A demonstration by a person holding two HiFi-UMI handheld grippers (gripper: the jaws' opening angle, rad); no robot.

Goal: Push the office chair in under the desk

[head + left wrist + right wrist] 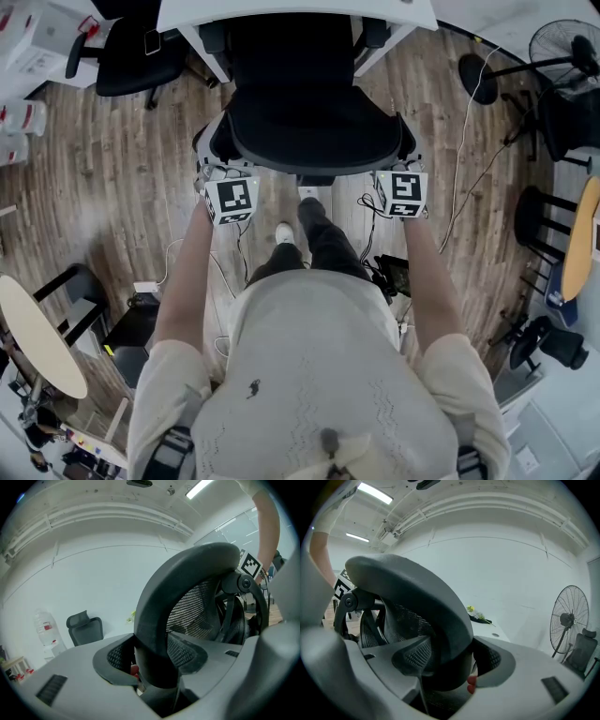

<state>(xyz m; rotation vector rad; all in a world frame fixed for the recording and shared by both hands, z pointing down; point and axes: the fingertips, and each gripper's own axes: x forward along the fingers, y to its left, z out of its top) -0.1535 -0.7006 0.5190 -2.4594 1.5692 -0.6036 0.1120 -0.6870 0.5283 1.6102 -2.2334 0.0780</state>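
The black office chair [309, 112] stands right in front of me, its seat partly beneath the white desk [291, 11]. My left gripper [214, 164] is at the backrest's left edge and my right gripper [405, 159] at its right edge. In the left gripper view, the thick dark backrest rim [154, 620] fills the gap between the left gripper's [154, 663] pads, which are shut on it. The right gripper view shows the same: the rim [436, 616] sits clamped in the right gripper [450, 663]. Mesh backing shows behind both rims.
A second black chair [131, 56] stands at the far left by the desk. A floor fan [562, 47] and its cable [469, 159] are on the right, with stools [539, 220] nearby. A round table [37, 337] is at my near left. My feet [286, 232] are just behind the chair.
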